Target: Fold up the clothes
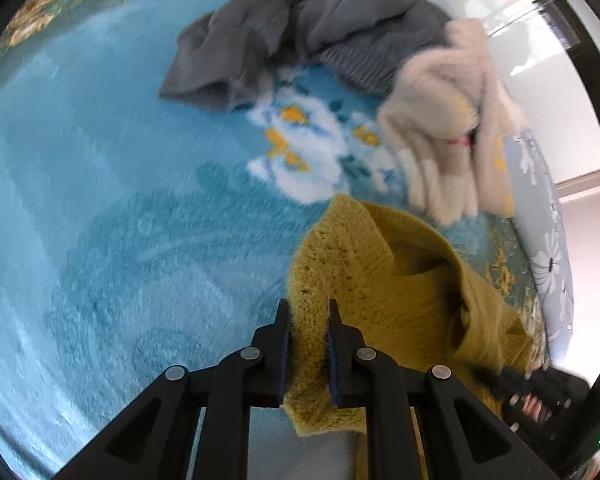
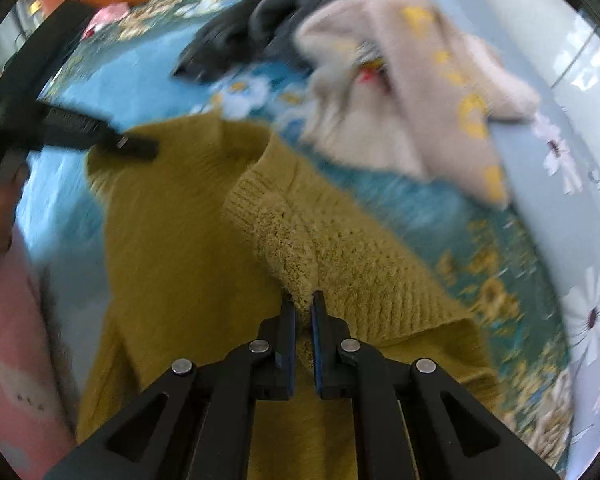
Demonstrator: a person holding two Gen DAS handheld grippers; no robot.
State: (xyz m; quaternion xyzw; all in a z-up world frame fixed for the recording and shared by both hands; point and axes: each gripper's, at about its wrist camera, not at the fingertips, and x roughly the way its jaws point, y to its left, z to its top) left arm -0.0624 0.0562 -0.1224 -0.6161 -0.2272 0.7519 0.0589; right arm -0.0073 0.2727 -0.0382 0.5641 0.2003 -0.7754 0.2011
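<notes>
Mustard-yellow knit sweater [image 2: 172, 216] lay on a blue floral blanket [image 1: 100, 200], its fuzzy edges pinched by both the left gripper [image 1: 309, 306] and right gripper [image 2: 303, 298]; grey [image 1: 300, 32] and cream garments [image 1: 452, 128] lay beyond.

Home bedroom, blue floral plush blanket [image 1: 100, 200], daisy-print bedsheet [image 2: 588, 312], loose sweaters [image 1: 300, 32]

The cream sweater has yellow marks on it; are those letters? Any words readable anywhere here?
No text reads in either view.
Cream sweater: yellow marks, too blurred to tell letters from pattern.
Pink sleeve: small dark marks, too blurred to read.
Yellow sweater, grey clothes, blue blanket: no writing.
</notes>
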